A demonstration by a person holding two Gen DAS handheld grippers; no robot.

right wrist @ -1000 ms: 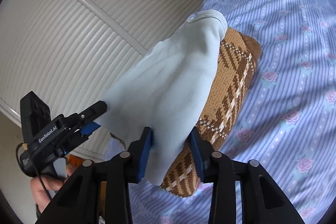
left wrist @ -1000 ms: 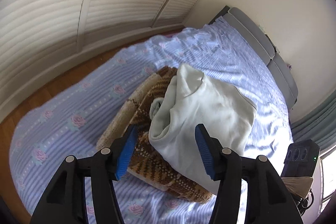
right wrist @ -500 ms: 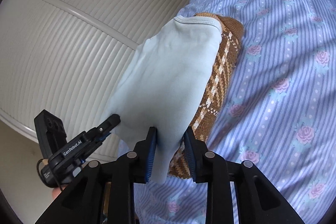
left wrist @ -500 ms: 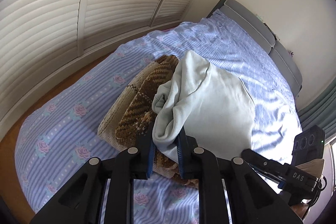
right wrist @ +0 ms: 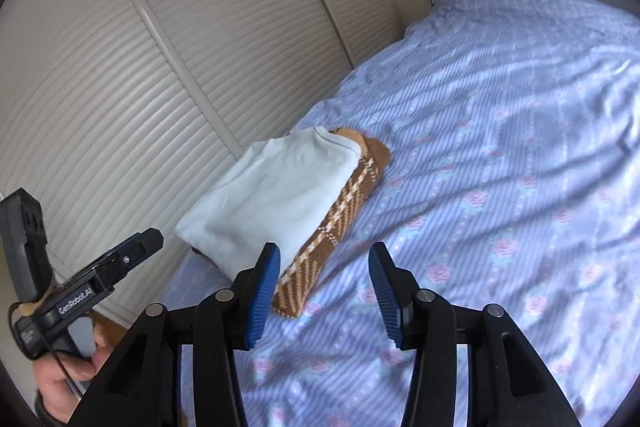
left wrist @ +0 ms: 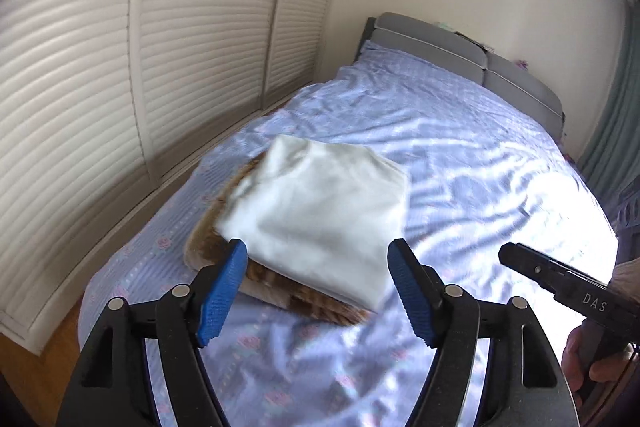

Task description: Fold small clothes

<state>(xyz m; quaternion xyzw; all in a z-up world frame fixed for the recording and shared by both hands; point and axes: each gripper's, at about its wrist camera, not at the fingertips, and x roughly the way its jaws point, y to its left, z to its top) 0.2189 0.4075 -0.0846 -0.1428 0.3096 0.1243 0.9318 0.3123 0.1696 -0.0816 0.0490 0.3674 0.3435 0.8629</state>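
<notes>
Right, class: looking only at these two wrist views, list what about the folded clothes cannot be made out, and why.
- Brown patterned knit: mostly covered by the pale folded garment in both views.
- Knit's pattern, left wrist view: motion-blurred.
- Pale garment's type: folded, so sleeves or legs are hidden.
- Pile's wall-side edge, right wrist view: hidden behind the pile itself.
- Bed: foot cut off by the frame and fingers.

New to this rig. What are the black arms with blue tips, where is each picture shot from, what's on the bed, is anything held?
Each picture comes from a fisheye camera on a hand-held two-finger gripper, looking along its fingers. One view shows the left gripper, the other the right gripper; a person carries both. On the floral bedsheet lies a folded pale garment, stacked on a brown patterned knit. Both grippers are open and hold nothing. Each also appears at the edge of the other's view.
</notes>
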